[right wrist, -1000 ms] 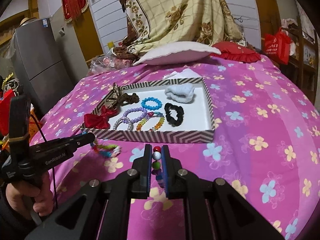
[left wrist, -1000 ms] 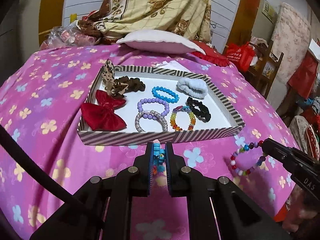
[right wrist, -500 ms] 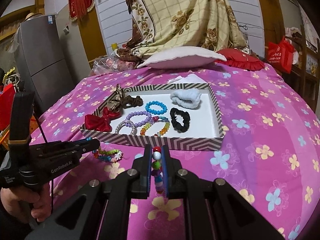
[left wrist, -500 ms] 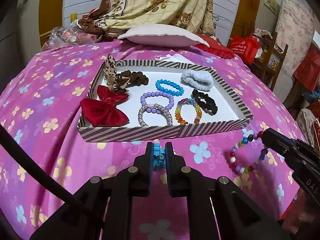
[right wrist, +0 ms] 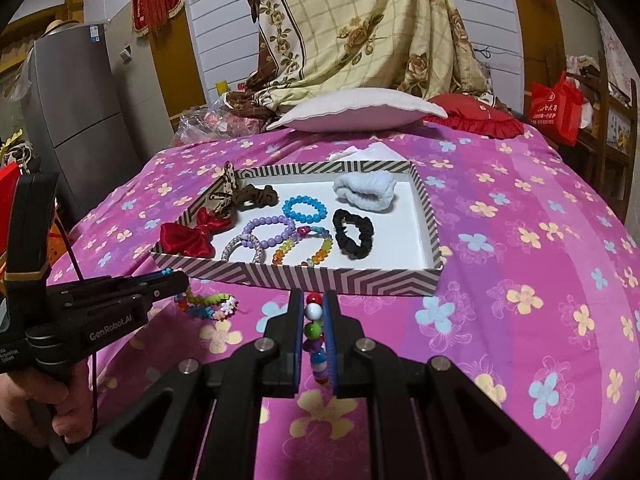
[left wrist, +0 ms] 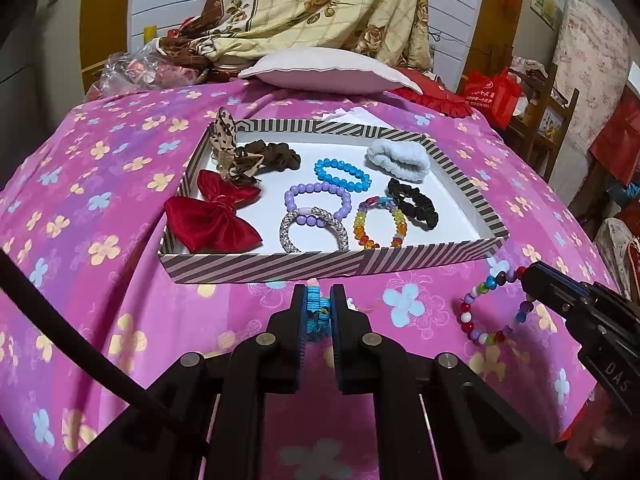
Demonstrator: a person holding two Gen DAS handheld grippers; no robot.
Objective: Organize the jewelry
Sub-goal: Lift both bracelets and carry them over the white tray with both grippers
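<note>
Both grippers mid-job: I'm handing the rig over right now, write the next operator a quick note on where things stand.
Left gripper: shut on the flower-bead bracelet, held just in front of the striped tray.
Right gripper: shut on the multicolour round-bead bracelet, hanging over the pink bedspread off the tray's near right corner.
Already in the tray: red bow, patterned bow, brown scrunchie, blue, purple, silver and rainbow bracelets, black scrunchie, white scrunchie.
Left: set both held bracelets in the tray; the right side looks freest.

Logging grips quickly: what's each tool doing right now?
Left tool: shut on the flat-bead bracelet.
Right tool: shut on the round-bead bracelet.
</note>
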